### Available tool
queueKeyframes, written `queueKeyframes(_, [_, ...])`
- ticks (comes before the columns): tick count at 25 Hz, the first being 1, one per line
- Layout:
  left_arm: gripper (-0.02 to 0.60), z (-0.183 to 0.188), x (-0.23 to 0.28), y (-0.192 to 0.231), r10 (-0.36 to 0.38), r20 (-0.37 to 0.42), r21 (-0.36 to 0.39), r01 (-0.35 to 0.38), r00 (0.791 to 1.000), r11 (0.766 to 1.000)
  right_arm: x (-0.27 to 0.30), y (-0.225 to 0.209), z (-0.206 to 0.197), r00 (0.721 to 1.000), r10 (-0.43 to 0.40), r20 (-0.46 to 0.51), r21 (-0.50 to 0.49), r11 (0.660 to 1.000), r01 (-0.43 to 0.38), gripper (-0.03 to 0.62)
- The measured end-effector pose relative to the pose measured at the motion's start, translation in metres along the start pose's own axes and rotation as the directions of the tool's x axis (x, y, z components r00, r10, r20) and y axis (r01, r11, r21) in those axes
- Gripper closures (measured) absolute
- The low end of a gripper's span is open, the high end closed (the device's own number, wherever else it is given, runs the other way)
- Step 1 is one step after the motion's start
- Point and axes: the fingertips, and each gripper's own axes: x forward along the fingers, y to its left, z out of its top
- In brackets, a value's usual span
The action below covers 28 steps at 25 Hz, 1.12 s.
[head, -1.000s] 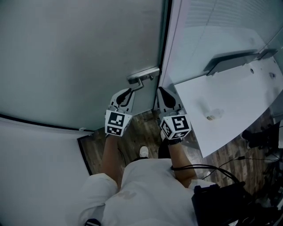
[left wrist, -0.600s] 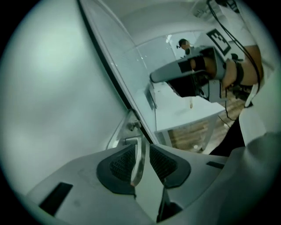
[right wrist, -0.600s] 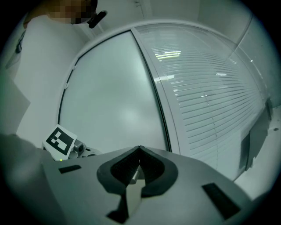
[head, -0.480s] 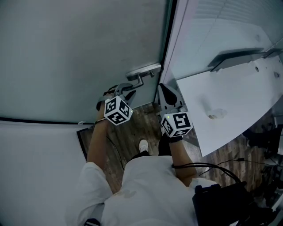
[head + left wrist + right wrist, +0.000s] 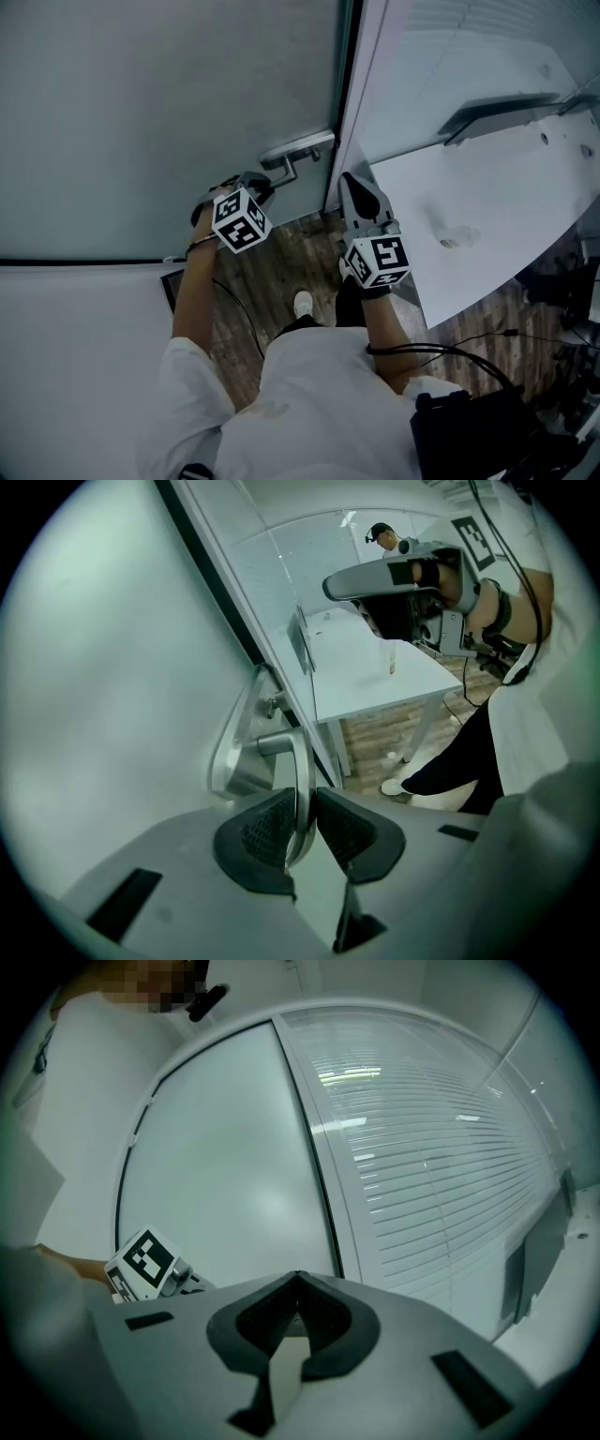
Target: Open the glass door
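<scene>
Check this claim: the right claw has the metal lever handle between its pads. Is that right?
No. The left claw, which has just been closing, has the metal lever handle between its pads; the left gripper view shows it.

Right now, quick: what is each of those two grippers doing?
Left gripper: jaws have just been closing, now gripping the door handle.
Right gripper: jaws shut, empty.

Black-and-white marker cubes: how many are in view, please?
2: a cube on the left gripper, jaws just closing round the silver door handle; a cube on the right gripper.
</scene>
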Motion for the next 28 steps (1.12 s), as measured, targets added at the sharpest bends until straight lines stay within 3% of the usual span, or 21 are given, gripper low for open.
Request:
queueKeyframes(9, [0.509, -0.0002, -0.0046, -0.0015, -0.007, 0.036, -0.064, 0.009, 0.999, 0.998, -0.0023, -0.0009, -0.0005, 1.0, 0.004, -0.012, -0.006, 1.0, -0.004, 0.591])
queueKeyframes(17, [0.509, 0.0005, -0.0069, -0.0004, -0.022, 0.042, -0.065, 0.025, 0.999, 0.998, -0.0013, 0.0057, -0.0025, 0.999, 0.025, -0.027, -0.008, 1.0, -0.025, 0.592])
queueKeyframes(28, [0.508, -0.0022, -0.0006, -0.0003, -0.019, 0.126, -0.173, 0.041, 0.992, 0.984, -0.0066, -0.0013, -0.0084, 0.999, 0.015, -0.038, -0.021, 1.0, -0.016, 0.592])
